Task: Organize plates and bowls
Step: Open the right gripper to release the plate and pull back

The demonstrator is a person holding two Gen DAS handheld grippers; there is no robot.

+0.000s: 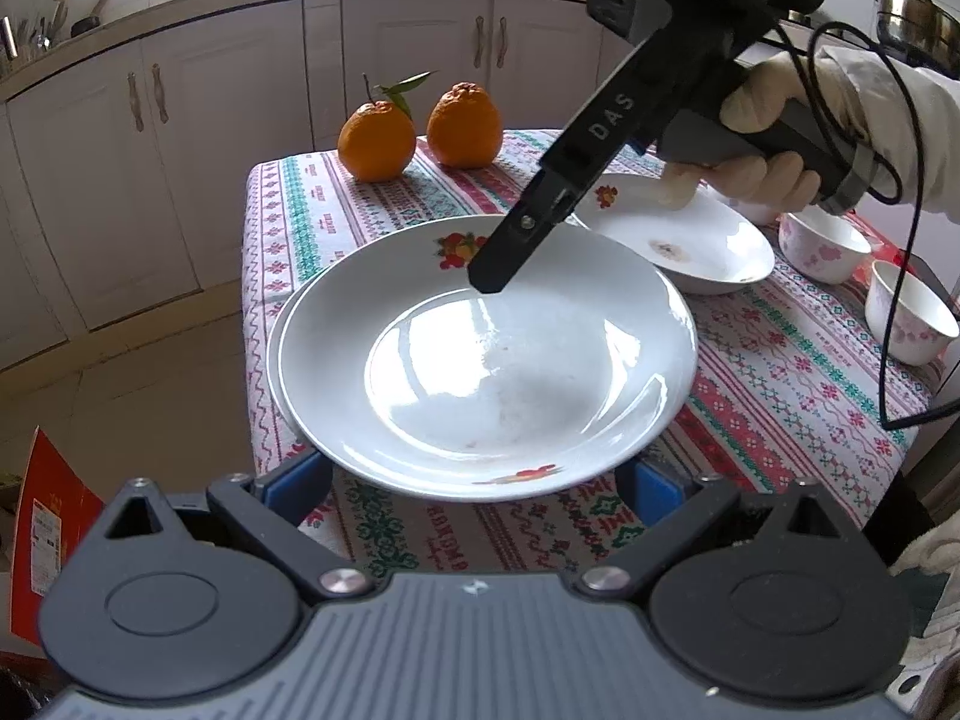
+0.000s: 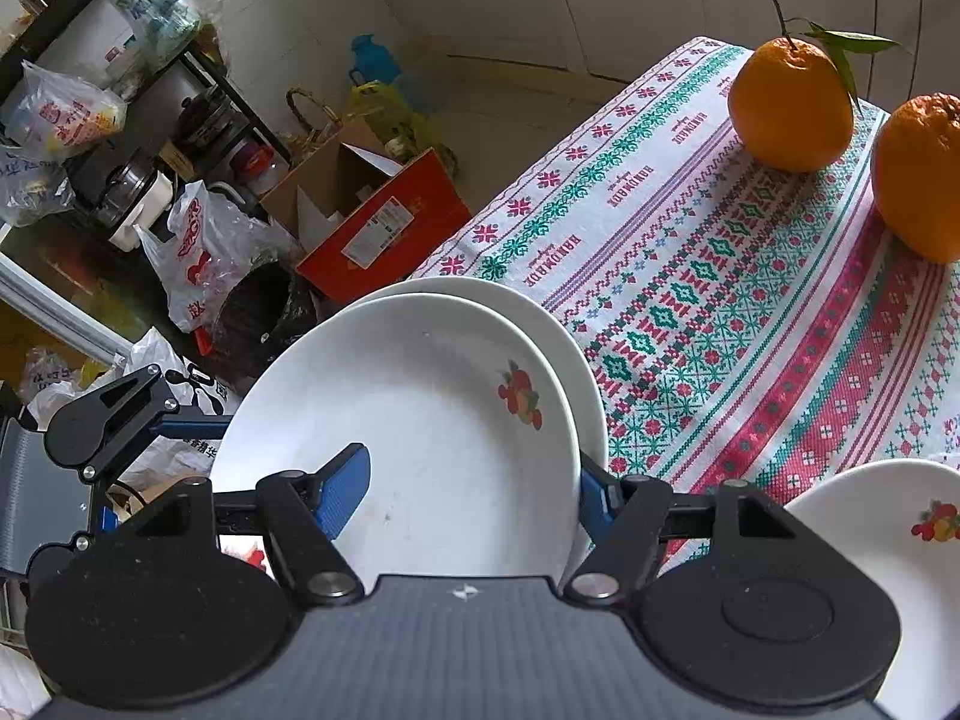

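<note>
As I log it: top plate point(image 2: 420, 396) — rim between right gripper's point(image 2: 468, 480) parted, unpressing fingers; left gripper point(image 1: 474, 480) slack-wide, fingertips hidden beneath near rim.

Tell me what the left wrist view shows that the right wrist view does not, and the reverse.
Left wrist only: two floral bowls, kitchen cabinets, and the gloved hand holding the right gripper over the plate. Right wrist only: floor clutter with a red box and plastic bags, plus the left gripper at the plate's far rim. Both: the stacked plates, a third plate, two oranges and the patterned tablecloth.
</note>
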